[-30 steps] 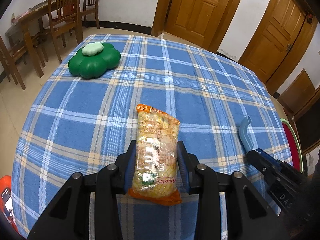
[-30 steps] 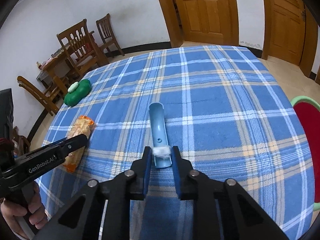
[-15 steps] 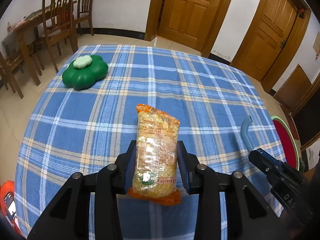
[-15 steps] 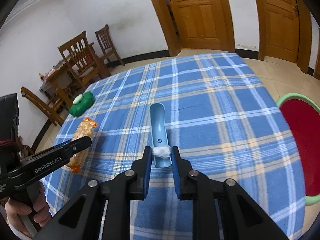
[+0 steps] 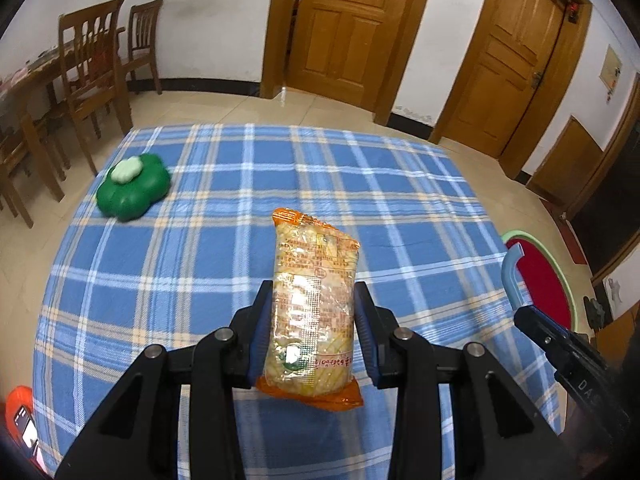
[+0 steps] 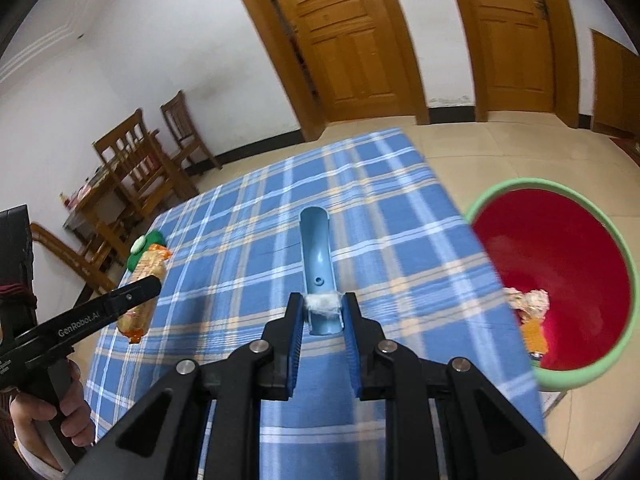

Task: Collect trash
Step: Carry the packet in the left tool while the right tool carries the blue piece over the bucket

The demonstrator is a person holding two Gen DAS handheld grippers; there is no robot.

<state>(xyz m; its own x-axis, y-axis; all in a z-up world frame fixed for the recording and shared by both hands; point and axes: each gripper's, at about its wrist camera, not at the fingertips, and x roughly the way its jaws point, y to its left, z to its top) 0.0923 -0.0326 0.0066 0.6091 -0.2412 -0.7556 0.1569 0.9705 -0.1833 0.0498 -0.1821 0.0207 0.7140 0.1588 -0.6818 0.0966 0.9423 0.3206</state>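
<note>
My left gripper [image 5: 313,300] is shut on an orange and yellow snack packet [image 5: 314,308] and holds it above the blue plaid tablecloth [image 5: 240,208]. The packet also shows in the right wrist view [image 6: 144,292]. My right gripper [image 6: 322,312] is shut on a curved blue plastic piece [image 6: 317,264] with a white tuft at the grip; it shows at the right of the left wrist view [image 5: 510,276]. A red bin with a green rim [image 6: 624,256] stands off the table's right edge and holds some scraps [image 6: 528,304].
A green flower-shaped box [image 5: 134,192] with a pale lid sits at the table's far left. Wooden chairs [image 5: 92,76] and a table stand beyond it. Wooden doors [image 5: 344,28] line the far wall. Tiled floor surrounds the table.
Both grippers have risen and drawn back from the table with their loads. The right gripper has swung toward the red bin, which now fills the right of its view.
</note>
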